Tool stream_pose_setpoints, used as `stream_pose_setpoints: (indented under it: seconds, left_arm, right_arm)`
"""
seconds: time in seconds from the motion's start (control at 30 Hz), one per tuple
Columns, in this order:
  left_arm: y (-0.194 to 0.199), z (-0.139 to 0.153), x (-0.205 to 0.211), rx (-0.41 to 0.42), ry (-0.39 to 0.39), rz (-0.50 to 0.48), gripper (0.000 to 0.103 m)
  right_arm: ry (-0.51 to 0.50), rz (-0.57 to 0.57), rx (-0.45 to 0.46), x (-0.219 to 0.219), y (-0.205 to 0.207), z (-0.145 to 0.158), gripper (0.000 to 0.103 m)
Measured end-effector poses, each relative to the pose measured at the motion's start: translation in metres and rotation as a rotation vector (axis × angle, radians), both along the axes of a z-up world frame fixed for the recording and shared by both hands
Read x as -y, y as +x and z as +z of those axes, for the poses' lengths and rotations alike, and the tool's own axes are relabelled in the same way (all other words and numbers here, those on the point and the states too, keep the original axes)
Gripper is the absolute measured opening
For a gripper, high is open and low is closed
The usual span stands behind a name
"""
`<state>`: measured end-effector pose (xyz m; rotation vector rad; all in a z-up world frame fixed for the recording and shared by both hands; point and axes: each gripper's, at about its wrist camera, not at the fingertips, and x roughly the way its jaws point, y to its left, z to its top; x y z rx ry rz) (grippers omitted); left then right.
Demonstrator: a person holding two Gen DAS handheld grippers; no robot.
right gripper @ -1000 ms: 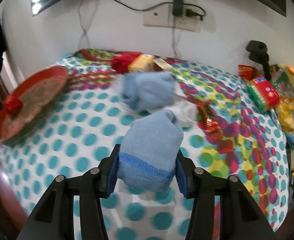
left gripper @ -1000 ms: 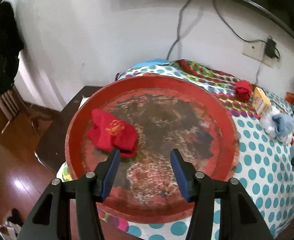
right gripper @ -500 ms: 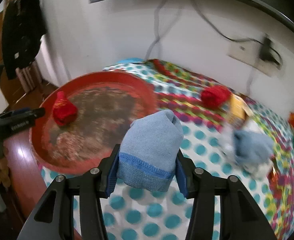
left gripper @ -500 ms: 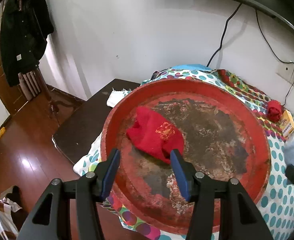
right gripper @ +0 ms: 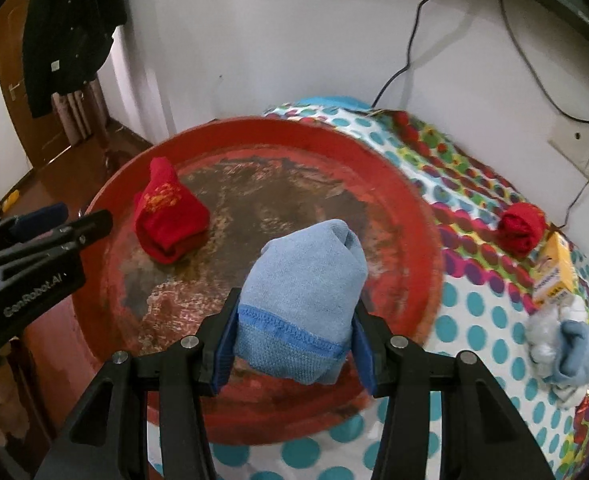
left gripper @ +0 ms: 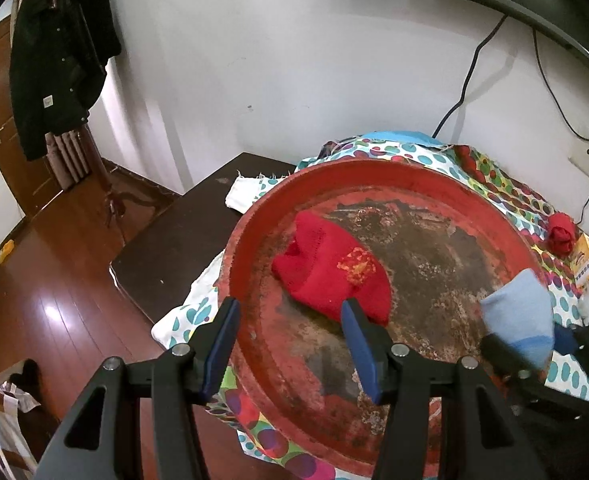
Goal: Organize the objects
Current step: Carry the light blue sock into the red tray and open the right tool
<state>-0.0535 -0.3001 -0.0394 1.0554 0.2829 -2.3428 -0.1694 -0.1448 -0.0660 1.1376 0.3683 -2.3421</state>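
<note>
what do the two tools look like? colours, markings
Both match: matte black angular frames with triangular cut-outs, silver pivot screws, and blue ribbed pads lining the inner faces of the fingers. The left tool carries white "GenRobot.AI" lettering on its side. The right tool shows no marking. No cables or sleeves visible.

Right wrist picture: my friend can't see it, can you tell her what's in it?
The right gripper holds a folded blue sock over a big round red tray on a spotty tablecloth. A folded red sock lies in the tray, and the empty left gripper pokes in from the left.
</note>
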Motion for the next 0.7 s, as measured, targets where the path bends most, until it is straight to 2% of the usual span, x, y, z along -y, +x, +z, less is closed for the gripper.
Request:
stream_pose_setpoints:
  seconds: [0.23,0.27,0.3,0.37,0.53,0.7]
  left_arm:
    - [-0.001,0.0,-0.001,-0.003,0.001,-0.006,0.054]
    - [-0.001,-0.001,-0.002,0.0,-0.001,-0.01,0.054]
    - [-0.002,0.0,-0.002,0.0,-0.003,-0.012,0.054]
    - [-0.002,-0.001,-0.004,-0.001,-0.005,-0.016,0.054]
    - [-0.004,-0.001,-0.012,0.0,-0.017,-0.038,0.054]
    - [-0.007,-0.001,-0.026,0.005,-0.043,-0.071,0.054]
  right_arm:
    - [0.017,0.016,0.013,0.015,-0.003,-0.009,0.05]
    - [0.019,0.015,0.014,0.015,-0.004,-0.009,0.057]
    - [0.017,0.011,0.013,0.015,-0.004,-0.009,0.069]
    - [0.003,-0.003,-0.016,0.01,0.0,-0.006,0.078]
    - [-0.025,-0.03,-0.031,-0.012,0.003,0.001,0.079]
    - [-0.057,-0.097,-0.069,-0.056,0.012,0.012,0.079]
